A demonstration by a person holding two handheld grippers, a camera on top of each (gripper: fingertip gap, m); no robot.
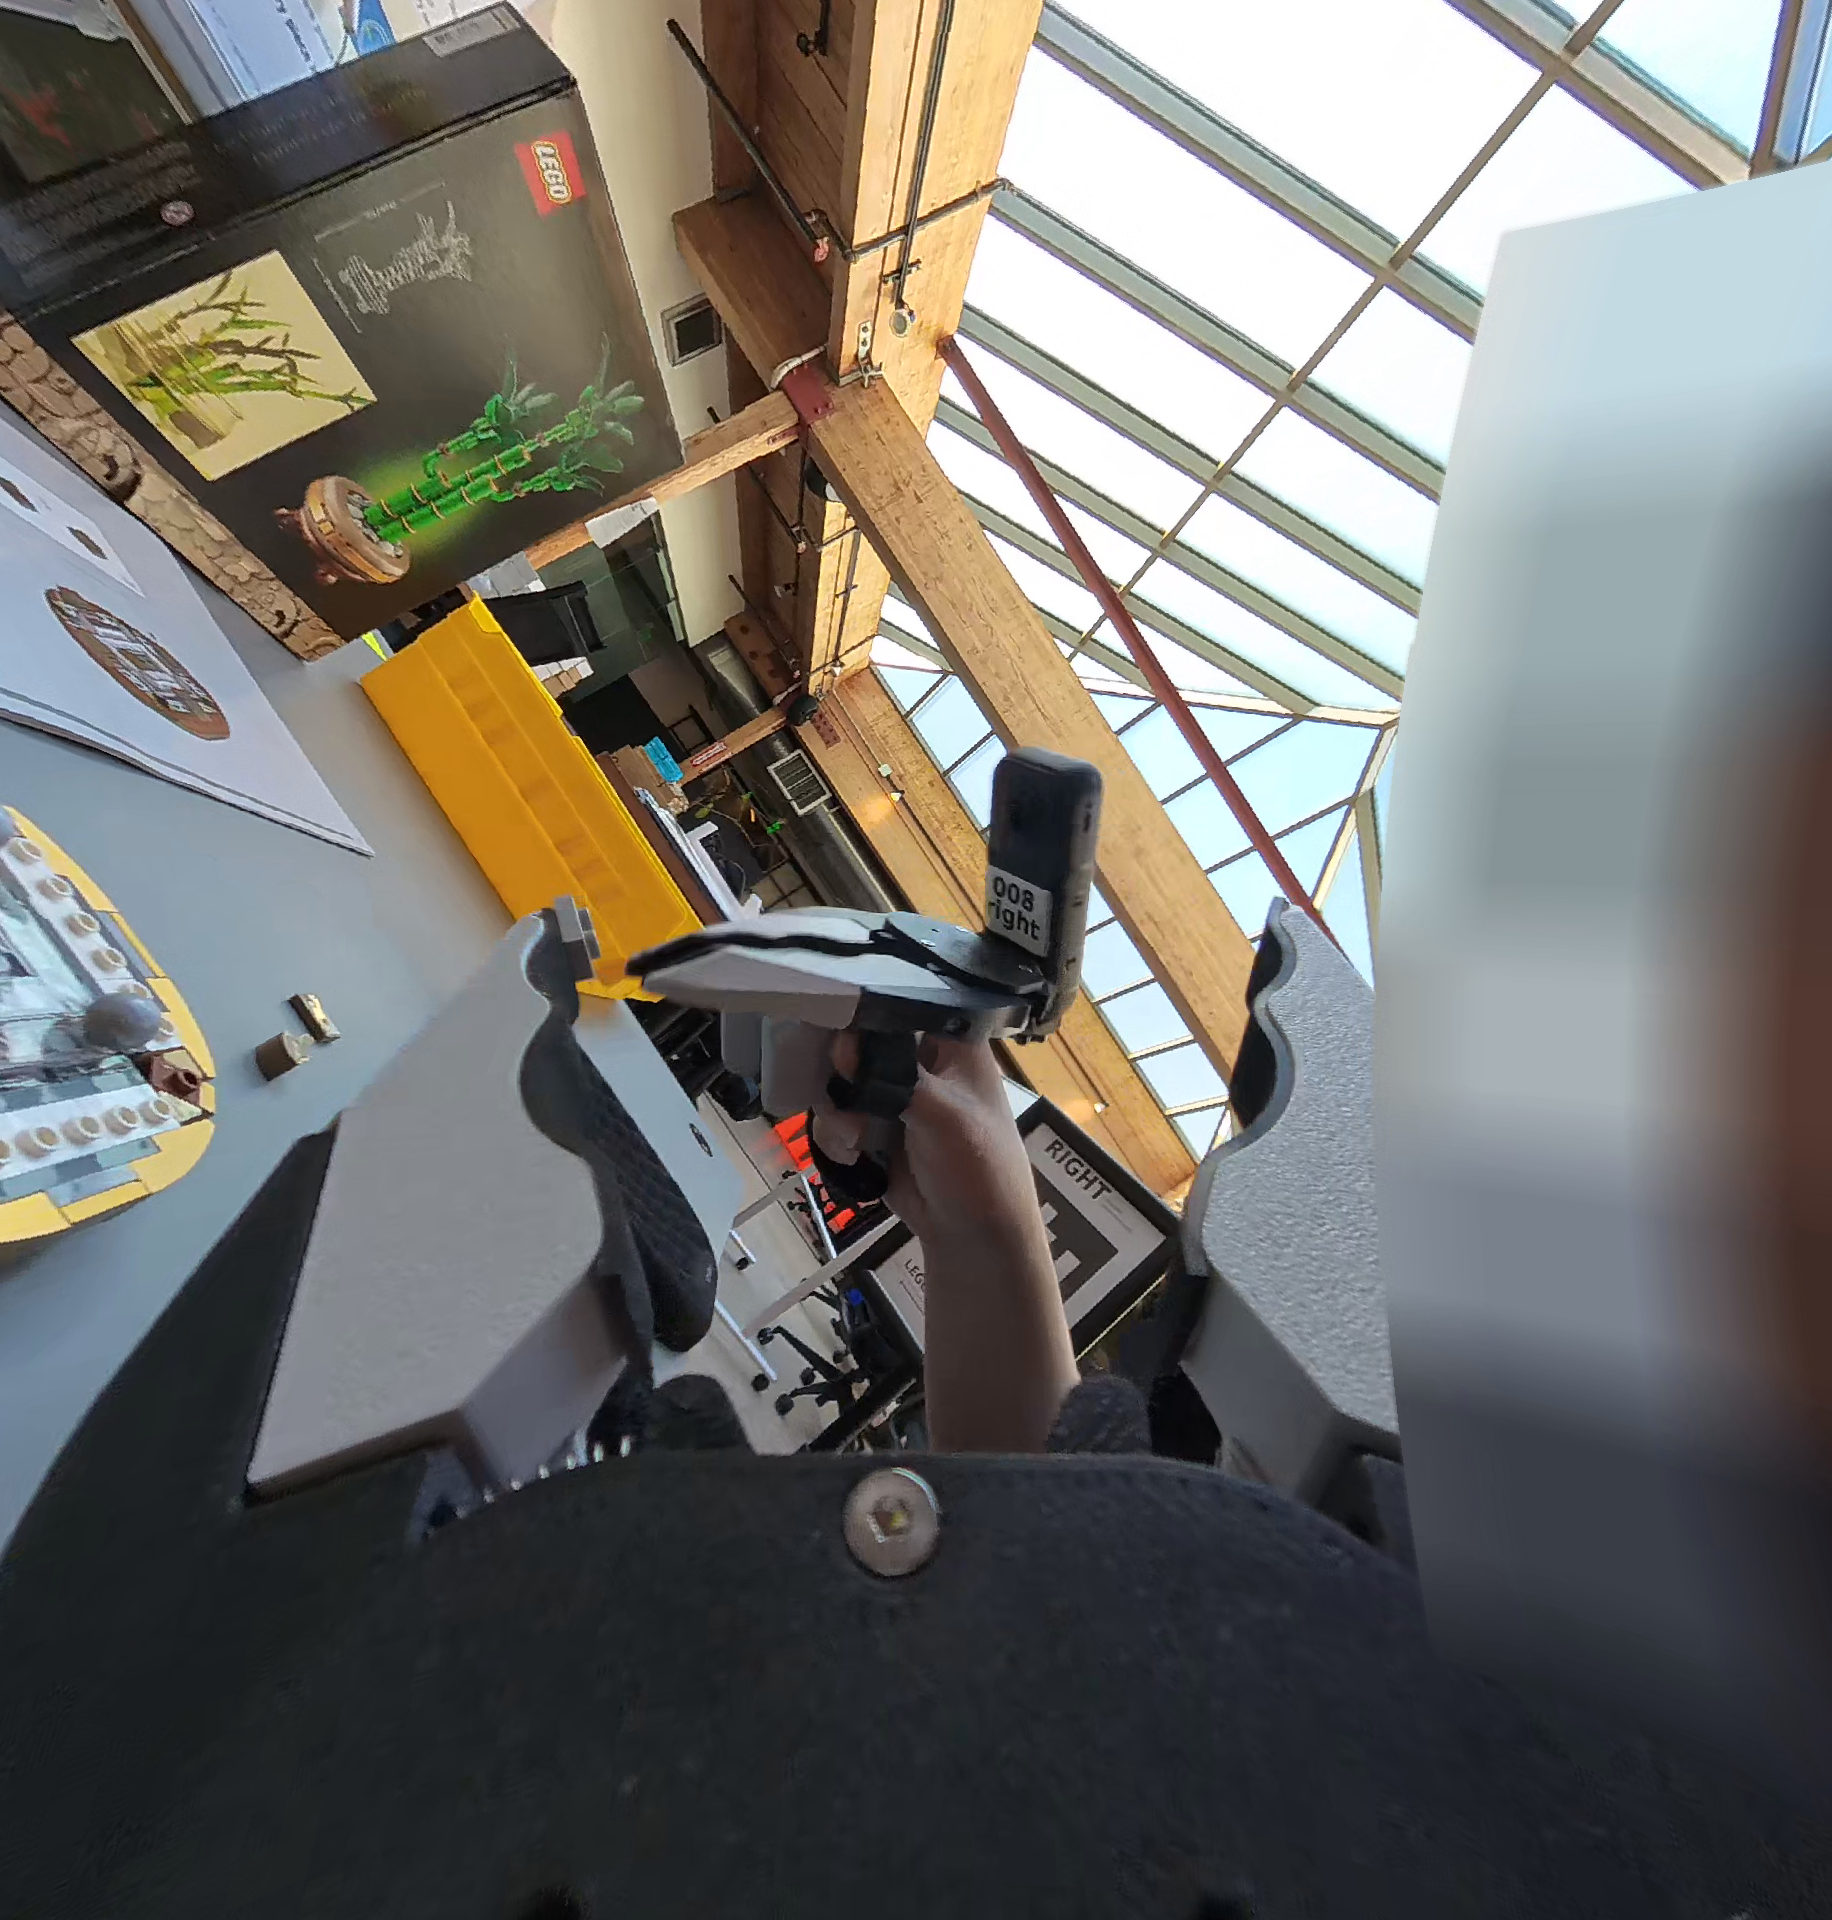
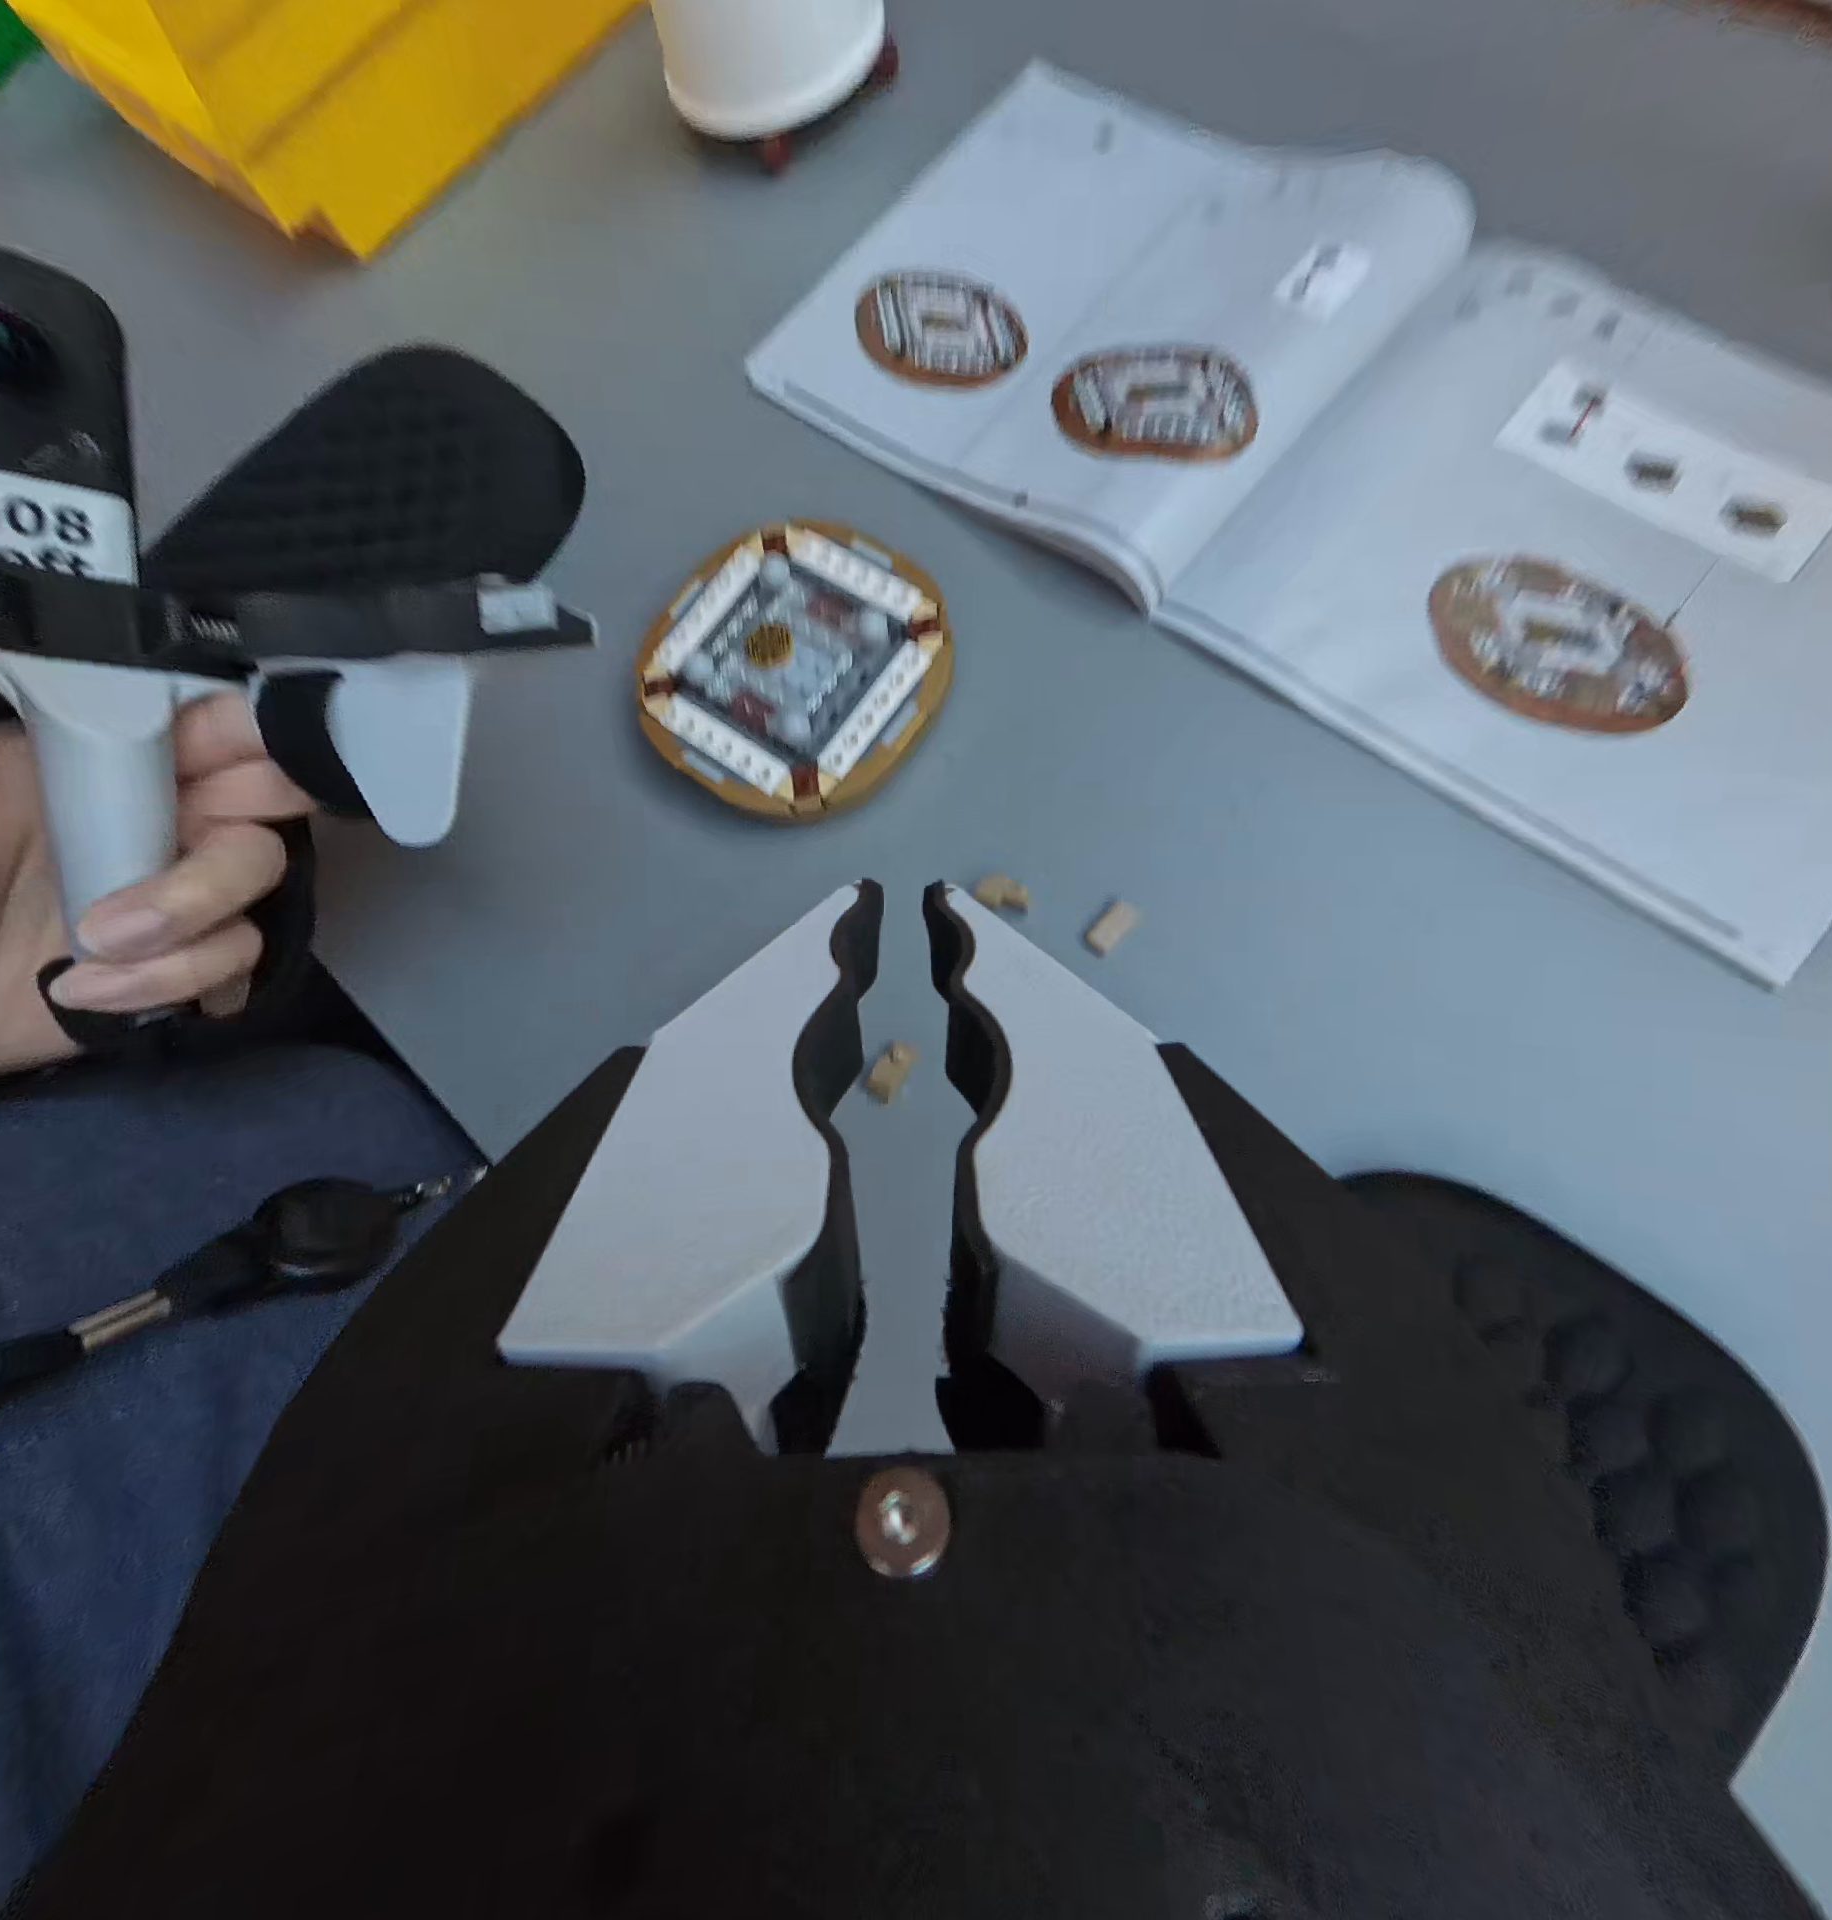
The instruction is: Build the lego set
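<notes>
The round tan-rimmed lego build (image 2: pixel 792 665) lies on the grey table (image 2: pixel 1255 935); its edge also shows in the left wrist view (image 1: pixel 60 1039). Three small tan pieces lie loose near it: one (image 2: pixel 1000 891), a second (image 2: pixel 1111 925) and a third (image 2: pixel 891 1070). My left gripper (image 1: pixel 912 930) is raised, tilted and wide open, with a small grey brick (image 1: pixel 576 930) sitting on its left fingertip; the brick also shows in the right wrist view (image 2: pixel 517 608). My right gripper (image 2: pixel 901 894) hovers over the loose pieces, its jaws closed to a narrow slit with nothing between them.
An open instruction booklet (image 2: pixel 1307 499) lies right of the build. A yellow bin (image 2: pixel 299 104) and a white cup (image 2: pixel 772 62) stand at the back. The black set box (image 1: pixel 351 312) stands behind the booklet. A person's blue-clad lap (image 2: pixel 112 1351) is at the table's near edge.
</notes>
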